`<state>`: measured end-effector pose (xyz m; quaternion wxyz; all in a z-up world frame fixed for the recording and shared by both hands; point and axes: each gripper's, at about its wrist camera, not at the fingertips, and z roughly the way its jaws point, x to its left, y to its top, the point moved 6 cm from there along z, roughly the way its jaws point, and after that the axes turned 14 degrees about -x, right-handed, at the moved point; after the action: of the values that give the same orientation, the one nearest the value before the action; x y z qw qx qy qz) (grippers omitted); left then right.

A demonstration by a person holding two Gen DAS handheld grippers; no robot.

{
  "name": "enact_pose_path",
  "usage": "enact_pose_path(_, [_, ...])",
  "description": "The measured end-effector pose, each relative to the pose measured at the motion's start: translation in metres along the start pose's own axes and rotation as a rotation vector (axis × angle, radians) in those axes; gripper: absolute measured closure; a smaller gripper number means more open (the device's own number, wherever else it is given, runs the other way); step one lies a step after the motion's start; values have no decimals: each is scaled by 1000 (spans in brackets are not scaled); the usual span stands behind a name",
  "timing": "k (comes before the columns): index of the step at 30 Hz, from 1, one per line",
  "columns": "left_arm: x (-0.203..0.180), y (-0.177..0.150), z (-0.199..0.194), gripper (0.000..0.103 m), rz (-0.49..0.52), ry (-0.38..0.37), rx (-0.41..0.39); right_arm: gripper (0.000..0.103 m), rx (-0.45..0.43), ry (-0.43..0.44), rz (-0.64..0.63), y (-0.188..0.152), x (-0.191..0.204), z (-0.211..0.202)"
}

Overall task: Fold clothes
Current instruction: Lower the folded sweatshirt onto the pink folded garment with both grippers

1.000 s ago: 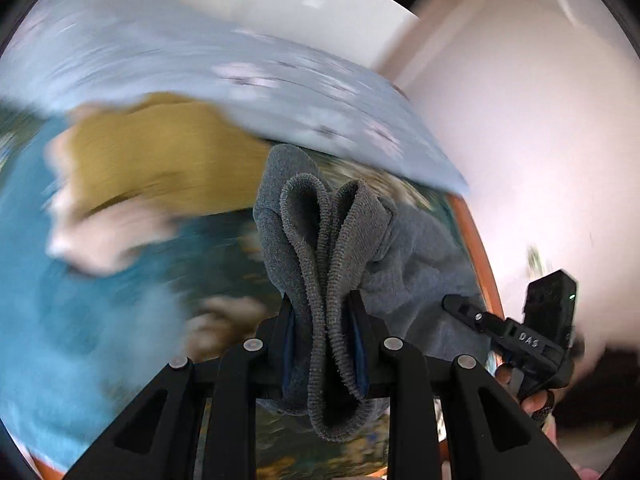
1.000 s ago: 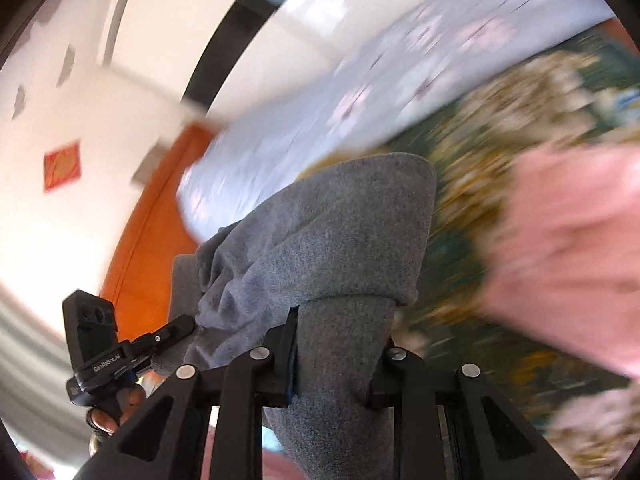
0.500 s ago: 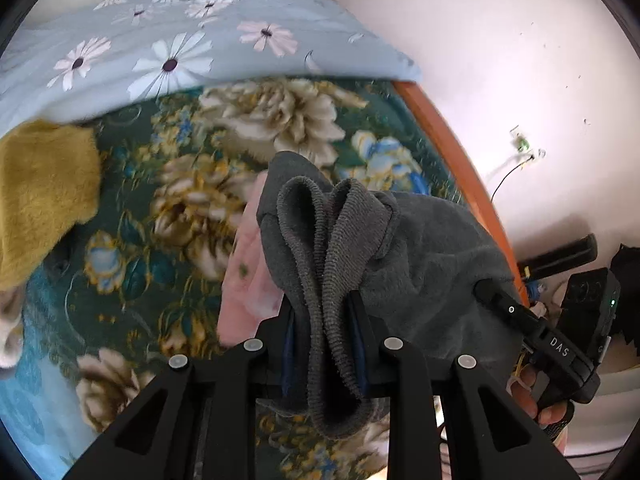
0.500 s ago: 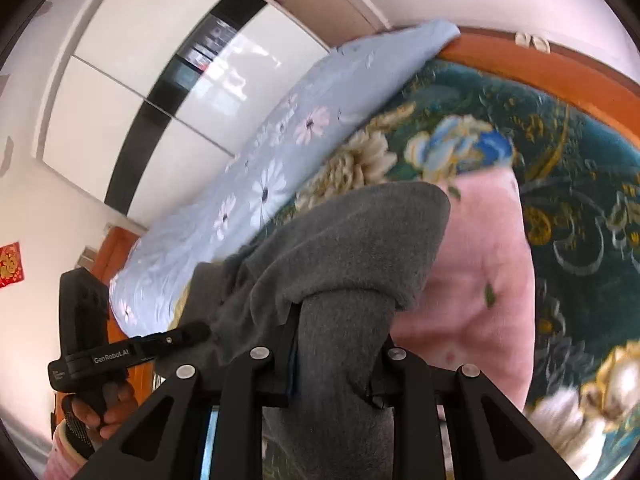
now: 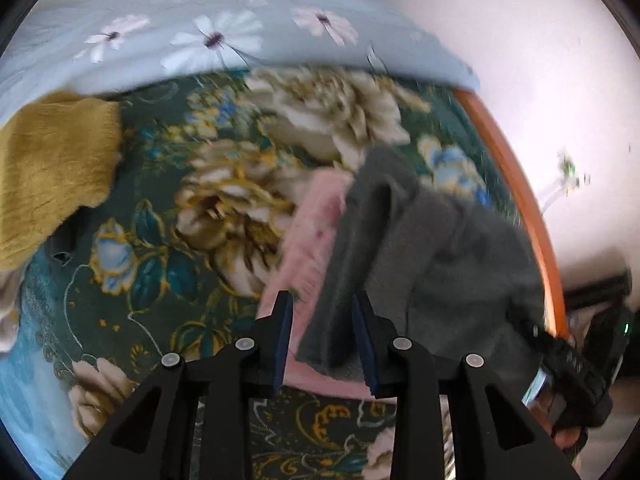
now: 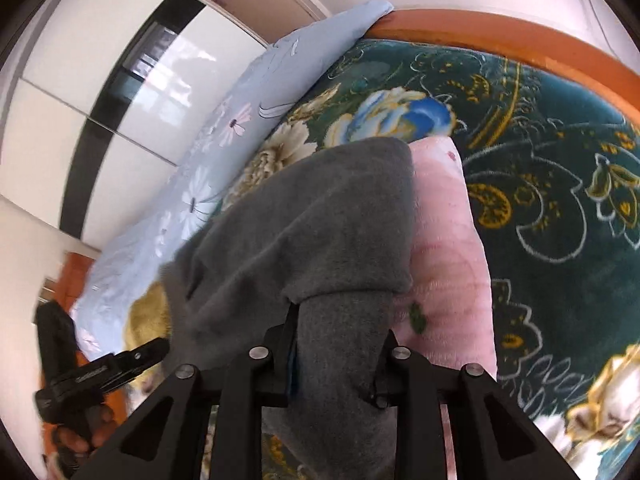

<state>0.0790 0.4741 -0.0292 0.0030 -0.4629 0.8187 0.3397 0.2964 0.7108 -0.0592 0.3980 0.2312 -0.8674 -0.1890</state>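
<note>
Both tongs (image 5: 323,334) opening, grey garment (image 5: 440,248) now released.

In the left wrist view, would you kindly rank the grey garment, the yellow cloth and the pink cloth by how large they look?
1. grey garment, though it is nearest the camera
2. yellow cloth, cut off by the frame's edge
3. pink cloth, mostly hidden beneath the grey garment, so its true size is unsure

A big bed (image 6: 560,152) is filling the room — its orange wooden edge (image 6: 500,36) is running at twelve o'clock, a shiny white wardrobe (image 6: 132,92) is standing at ten.
</note>
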Motion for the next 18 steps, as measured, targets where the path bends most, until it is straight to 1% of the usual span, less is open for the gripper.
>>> enact_pose_path(1, [-2,3,-5,71,0,-10,-22,59,-21,-24,-13,5,1,-7])
enact_pose_path(2, [-10,7,-15,71,19,-32,-55,50,-43,-47,-26,10,1,-14])
enact_pose_path(3, [-17,8,-19,71,41,-55,-73,40,-83,-45,-57,15,9,-20])
enact_pose_path(5, [-32,8,-24,71,87,-101,-100,40,-162,-40,-120,25,26,-33])
enact_pose_path(6, [-41,4,-24,71,110,-128,-99,40,-200,-37,-152,30,34,-40])
enact_pose_path(8, [-57,-9,-21,71,151,-181,-78,40,-161,35,-257,21,64,-34])
enact_pose_path(9, [-57,-14,-15,71,153,-175,-62,40,-131,58,-288,14,71,-31])
enact_pose_path(10, [-55,-19,-8,71,152,-163,-46,40,-83,78,-330,3,78,-22])
enact_pose_path(12, [-46,-28,8,71,142,-126,-11,40,-38,54,-360,-6,78,-7])
enact_pose_path(14, [-33,-33,23,71,104,-87,17,40,-1,32,-322,-10,66,6])
enact_pose_path(16, [-28,-32,29,71,76,-78,22,40,36,4,-280,-12,51,22])
enact_pose_path(18, [-27,-31,33,73,76,-62,27,38,55,-22,-305,-17,46,35])
